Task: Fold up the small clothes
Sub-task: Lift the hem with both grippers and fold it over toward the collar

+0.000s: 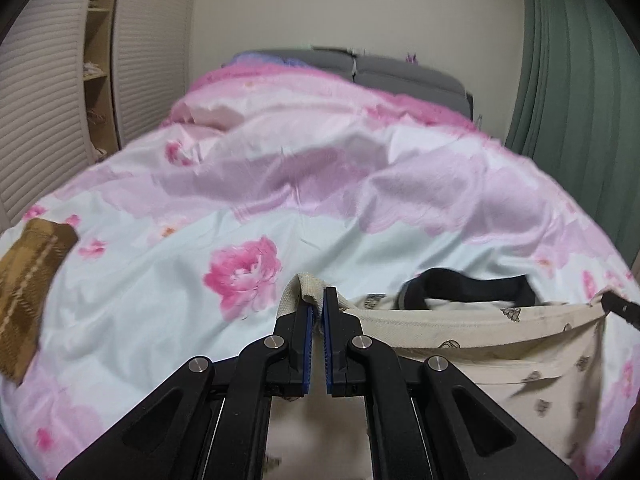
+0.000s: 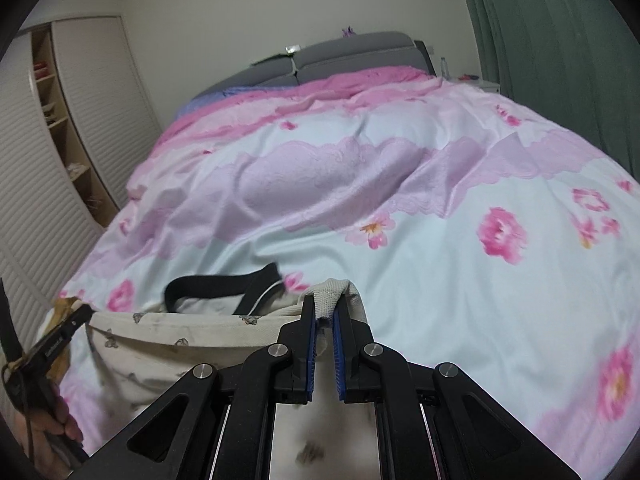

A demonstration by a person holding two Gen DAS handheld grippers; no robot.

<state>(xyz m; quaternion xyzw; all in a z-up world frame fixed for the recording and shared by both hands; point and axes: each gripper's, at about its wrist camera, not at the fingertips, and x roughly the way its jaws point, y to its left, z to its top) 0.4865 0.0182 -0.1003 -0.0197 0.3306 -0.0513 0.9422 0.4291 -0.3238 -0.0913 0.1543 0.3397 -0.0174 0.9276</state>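
A small cream garment with little grey prints and a black neckband hangs stretched between my two grippers above the bed. My left gripper is shut on its left top corner. My right gripper is shut on its right top corner; the garment spreads to the left in the right wrist view, black neckband on top. The tip of the right gripper shows at the right edge of the left wrist view, and the left gripper with the hand on it shows at the left of the right wrist view.
The bed carries a rumpled pale blue and pink floral duvet. A brown checked cloth lies at its left edge. A grey headboard stands at the far end, a louvred wardrobe on the left, green curtains on the right.
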